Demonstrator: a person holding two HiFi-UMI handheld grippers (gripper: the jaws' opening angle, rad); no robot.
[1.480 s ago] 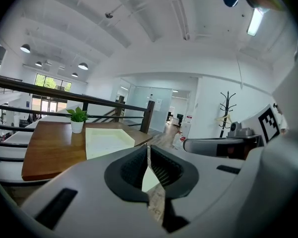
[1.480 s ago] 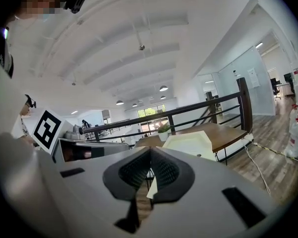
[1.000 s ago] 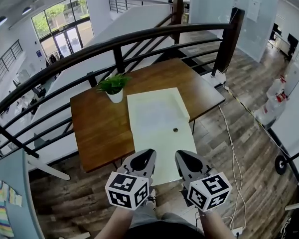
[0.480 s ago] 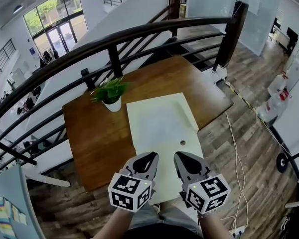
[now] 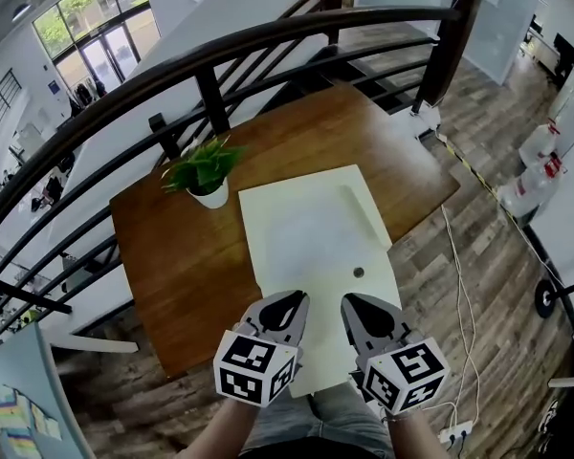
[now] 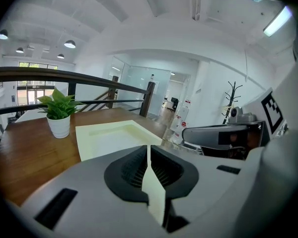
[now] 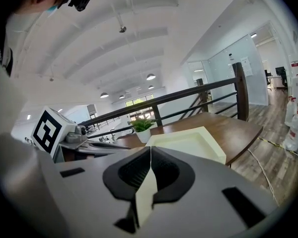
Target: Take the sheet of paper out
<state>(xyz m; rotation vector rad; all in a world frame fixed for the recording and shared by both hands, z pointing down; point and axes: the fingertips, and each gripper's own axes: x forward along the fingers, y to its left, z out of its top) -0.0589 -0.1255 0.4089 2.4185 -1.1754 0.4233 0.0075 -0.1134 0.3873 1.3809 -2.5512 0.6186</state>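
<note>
plant (image 5: 203, 168) left of tray (image 5: 311, 247), both on table (image 5: 172, 256).

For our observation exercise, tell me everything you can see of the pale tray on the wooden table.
The pale tray is cream, rectangular and shallow, with a raised rim round a flat inside. It lies flat on the wooden table, its near end jutting past the table's edge. A small dark round spot shows near its right rim. The potted plant stands just off its far left corner, not touching.

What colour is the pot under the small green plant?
White round pot, clearest in the left gripper view.
</note>
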